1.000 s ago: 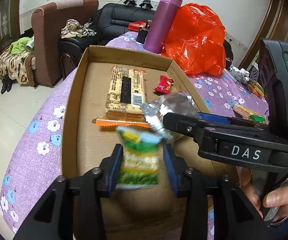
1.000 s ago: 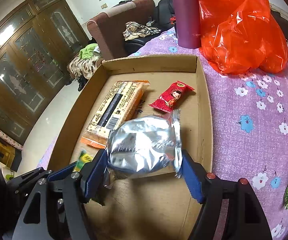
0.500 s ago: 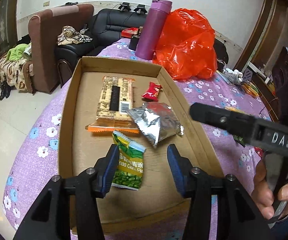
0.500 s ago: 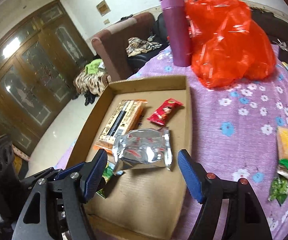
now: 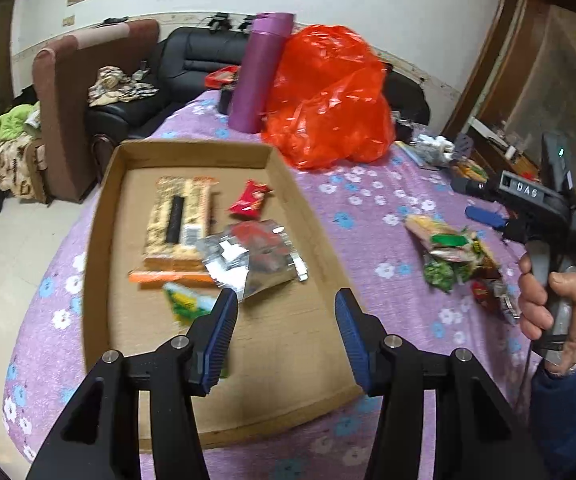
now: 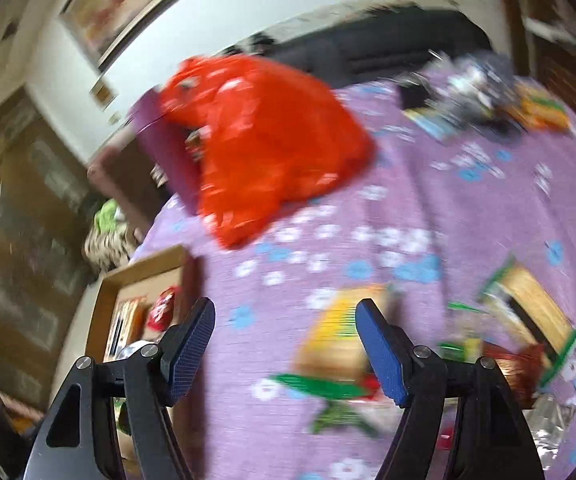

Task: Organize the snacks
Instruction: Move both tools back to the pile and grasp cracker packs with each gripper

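- Over the near end of the cardboard box (image 5: pixel 99 240), left claw (image 5: pixel 283 332): released, nothing between its blue pads, bare box floor beneath.
- Box sits on the desk (image 5: pixel 368 208), which has a purple flowered cloth.
- Box contents, 4 snacks: long cracker pack (image 5: pixel 177 220) lengthwise toward the back; small red snack (image 5: pixel 249 199) just right of it; silver foil pack (image 5: pixel 255 254) in the middle, overlapping the cracker pack's near corner; green pea pack (image 5: pixel 185 304) flat on the floor, just left of the left claw's left finger, blurred.
- Right claw (image 6: pixel 285 344): released, empty, above the cloth to the right of the box. Right wrist view is heavily motion-blurred.
- Just ahead of the right claw's right finger: yellow snack pack (image 6: pixel 340 340) lying on the cloth, not touched as far as the blur allows.
- Loose snack pile (image 5: pixel 456 256) on the cloth right of the box, well apart from it; count can't be told.
- Left wrist view shows the right claw tool held by a hand (image 5: pixel 556 304) with a blue sleeve, above the far side of that pile.
- Behind the box: purple flask (image 5: pixel 259 76) upright, orange plastic bag (image 5: pixel 328 100) just beside it, touching.
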{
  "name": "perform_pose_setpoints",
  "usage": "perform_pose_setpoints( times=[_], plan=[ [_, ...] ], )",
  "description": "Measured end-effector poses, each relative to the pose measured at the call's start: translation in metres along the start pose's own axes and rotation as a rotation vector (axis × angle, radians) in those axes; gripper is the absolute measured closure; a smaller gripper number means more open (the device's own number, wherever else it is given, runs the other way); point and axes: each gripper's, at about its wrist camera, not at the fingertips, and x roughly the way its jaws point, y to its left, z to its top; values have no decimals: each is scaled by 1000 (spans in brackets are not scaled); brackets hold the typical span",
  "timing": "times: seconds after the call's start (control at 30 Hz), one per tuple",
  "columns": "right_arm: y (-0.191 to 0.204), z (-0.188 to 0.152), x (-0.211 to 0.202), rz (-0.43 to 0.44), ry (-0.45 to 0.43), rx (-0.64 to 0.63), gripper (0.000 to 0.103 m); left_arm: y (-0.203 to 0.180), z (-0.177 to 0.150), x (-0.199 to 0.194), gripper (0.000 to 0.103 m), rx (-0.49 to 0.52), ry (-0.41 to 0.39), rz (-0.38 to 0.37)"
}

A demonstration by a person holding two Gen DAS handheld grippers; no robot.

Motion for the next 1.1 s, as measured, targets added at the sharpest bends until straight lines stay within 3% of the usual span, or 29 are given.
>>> perform_pose_setpoints(
  times=[0.3,0.53,0.7,0.8,1.1],
  plan=[
    [-108,4,-42,-52,-74,123,26,-70,19,19,45,107,58,-103],
    [-177,2,-34,-62,-61,220,26,-121,53,59,31,153,112,-123],
    [-187,1,-28,-64,-38,235,26,-145,81,114,27,151,210,-137],
    [-189,-1,-27,-73,-29,236,26,-160,90,149,27,175,291,-109],
    [-176,-1,-17,-128,15,142,26,-193,80,206,27,208,400,-116]
  ],
)
